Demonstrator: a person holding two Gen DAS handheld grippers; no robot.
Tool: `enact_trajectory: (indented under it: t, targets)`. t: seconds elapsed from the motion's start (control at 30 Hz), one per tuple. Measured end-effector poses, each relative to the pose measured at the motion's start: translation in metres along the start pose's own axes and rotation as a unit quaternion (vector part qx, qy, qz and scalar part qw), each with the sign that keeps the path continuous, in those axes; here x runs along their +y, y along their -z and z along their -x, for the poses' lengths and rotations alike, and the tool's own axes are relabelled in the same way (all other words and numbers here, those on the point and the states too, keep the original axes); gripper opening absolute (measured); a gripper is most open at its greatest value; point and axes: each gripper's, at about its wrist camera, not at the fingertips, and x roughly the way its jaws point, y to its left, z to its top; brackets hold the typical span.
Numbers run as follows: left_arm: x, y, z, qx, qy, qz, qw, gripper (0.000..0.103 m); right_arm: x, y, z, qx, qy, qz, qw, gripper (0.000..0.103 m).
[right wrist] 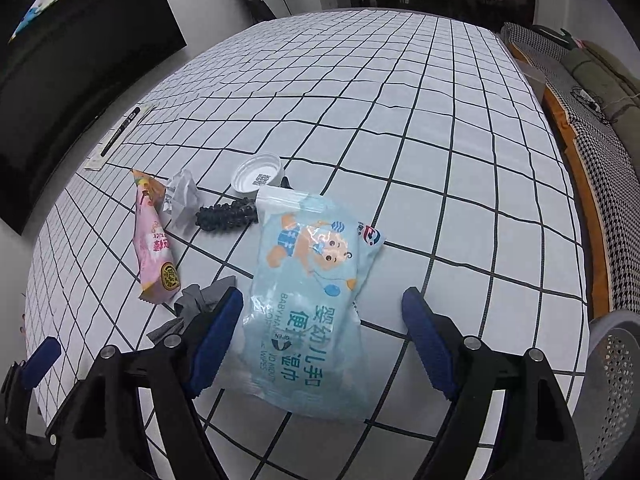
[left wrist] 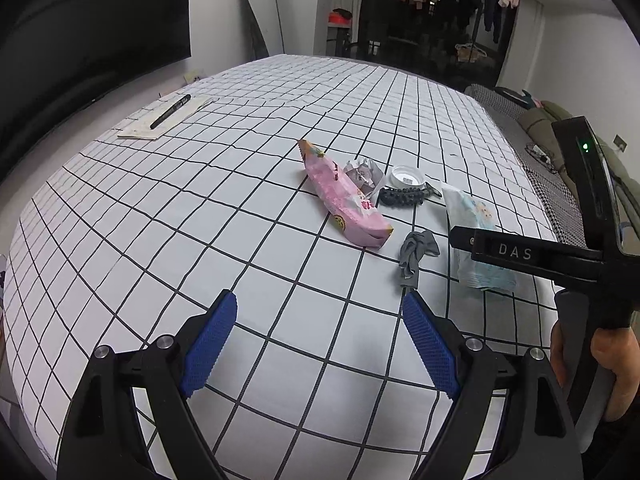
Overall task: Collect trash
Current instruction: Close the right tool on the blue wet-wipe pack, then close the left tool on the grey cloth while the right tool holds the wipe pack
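On the checked tablecloth (left wrist: 200, 220) lie a pink snack wrapper (left wrist: 346, 196) (right wrist: 154, 244), a crumpled silver wrapper (left wrist: 364, 174) (right wrist: 182, 200), a white lid (left wrist: 407, 177) (right wrist: 258, 178), a black beaded item (left wrist: 402, 196) (right wrist: 226, 216), a grey crumpled scrap (left wrist: 416, 254) (right wrist: 196, 300) and a light-blue baby wipes pack (left wrist: 476, 236) (right wrist: 312, 300). My left gripper (left wrist: 320, 344) is open and empty, short of the pile. My right gripper (right wrist: 322, 344) is open, its jaws either side of the wipes pack's near end; it also shows from the side in the left wrist view (left wrist: 532, 256).
A black pen (left wrist: 170, 111) lies on paper (left wrist: 160, 120) at the far left of the table. A grey perforated basket (right wrist: 616, 380) stands at the right, beside the table. A sofa with checked fabric (right wrist: 592, 120) runs along the right side. A dark screen (right wrist: 80, 60) stands at the left.
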Motion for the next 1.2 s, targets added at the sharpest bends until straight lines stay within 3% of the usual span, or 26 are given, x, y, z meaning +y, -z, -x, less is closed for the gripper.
enact_trajectory:
  t: [0.07, 0.3, 0.53, 0.73, 1.2]
  targets:
    - [0.0, 0.0, -0.001, 0.001, 0.0, -0.001, 1.0, 0.083, 0.001, 0.0, 0.002, 0.0, 0.002, 0.006, 1.0, 0.057]
    - [-0.007, -0.004, -0.001, 0.004, 0.002, -0.004, 1.0, 0.083, -0.006, 0.013, 0.02, -0.016, -0.006, 0.004, 1.0, 0.055]
    - [-0.025, -0.011, -0.007, 0.009, 0.014, -0.013, 0.9998, 0.083, -0.027, 0.047, 0.056, -0.039, -0.004, -0.014, 0.999, 0.055]
    - [-0.044, -0.017, -0.028, 0.031, 0.013, -0.025, 0.9991, 0.083, -0.043, 0.067, 0.073, -0.045, -0.012, -0.029, 0.998, 0.055]
    - [-0.067, -0.028, -0.073, 0.071, -0.014, -0.039, 0.9966, 0.081, -0.062, 0.077, 0.079, -0.052, -0.048, -0.053, 0.996, 0.055]
